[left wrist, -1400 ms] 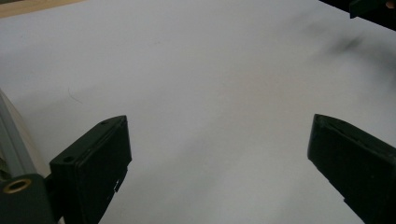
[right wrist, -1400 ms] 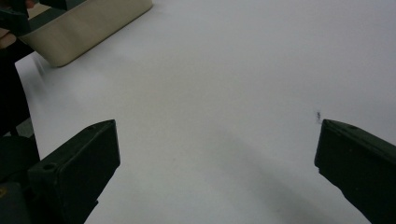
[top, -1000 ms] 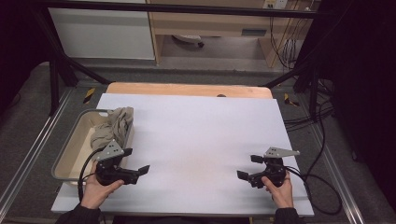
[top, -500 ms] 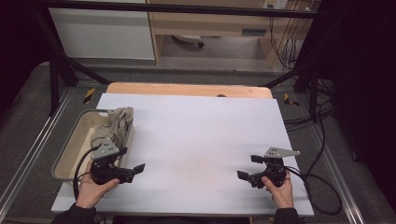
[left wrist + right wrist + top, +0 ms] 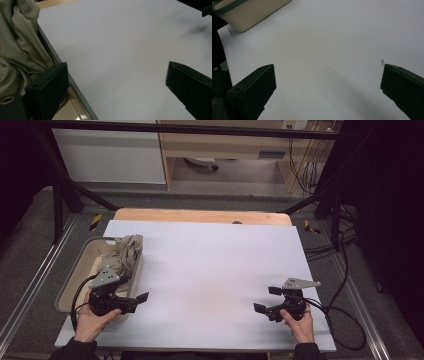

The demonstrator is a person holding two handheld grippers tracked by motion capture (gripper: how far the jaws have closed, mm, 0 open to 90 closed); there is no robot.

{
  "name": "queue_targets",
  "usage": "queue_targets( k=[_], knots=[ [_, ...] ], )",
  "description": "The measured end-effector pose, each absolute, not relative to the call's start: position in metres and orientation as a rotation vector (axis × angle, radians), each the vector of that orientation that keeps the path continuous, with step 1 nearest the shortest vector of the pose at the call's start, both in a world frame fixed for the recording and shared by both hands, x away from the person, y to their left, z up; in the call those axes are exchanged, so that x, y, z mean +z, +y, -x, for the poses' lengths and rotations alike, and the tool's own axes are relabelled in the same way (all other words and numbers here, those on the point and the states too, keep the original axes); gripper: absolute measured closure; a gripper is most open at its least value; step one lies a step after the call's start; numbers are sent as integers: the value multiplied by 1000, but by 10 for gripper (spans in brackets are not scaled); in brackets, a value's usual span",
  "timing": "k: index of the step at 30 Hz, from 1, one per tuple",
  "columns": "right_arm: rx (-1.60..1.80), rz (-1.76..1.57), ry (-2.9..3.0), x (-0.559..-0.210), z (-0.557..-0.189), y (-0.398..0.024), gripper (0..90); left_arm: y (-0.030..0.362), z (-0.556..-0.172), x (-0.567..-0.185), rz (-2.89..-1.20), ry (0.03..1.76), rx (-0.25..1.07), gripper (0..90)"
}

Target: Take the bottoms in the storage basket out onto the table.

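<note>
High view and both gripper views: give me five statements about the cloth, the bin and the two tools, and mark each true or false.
1. The beige cloth lies bunched in the bin. True.
2. The left tool grips the cloth. False: its jaws stand open and empty beside the bin.
3. The right tool is open. True.
4. The bin sits at the table's right edge. False: it sits at the left edge.
5. The right tool holds a cup. False: it holds nothing, over the bare white table.
</note>
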State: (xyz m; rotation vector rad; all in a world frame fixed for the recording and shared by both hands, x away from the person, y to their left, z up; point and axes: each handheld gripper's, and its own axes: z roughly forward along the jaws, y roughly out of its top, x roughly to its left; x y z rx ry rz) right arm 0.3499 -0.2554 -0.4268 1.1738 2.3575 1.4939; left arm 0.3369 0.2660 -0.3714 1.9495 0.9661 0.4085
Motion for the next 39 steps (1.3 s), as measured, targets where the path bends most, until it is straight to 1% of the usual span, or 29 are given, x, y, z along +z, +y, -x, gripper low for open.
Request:
queue_targets(
  k=[22,39],
  knots=[
    [1479,-1172,2369,-428,-351,-254,6,290,-339,-361,-1947,1040,469,37],
    [1460,-1172,2374,-429,-351,-253,6,304,-352,-353,-1941,1094,511,44]
  ],
)
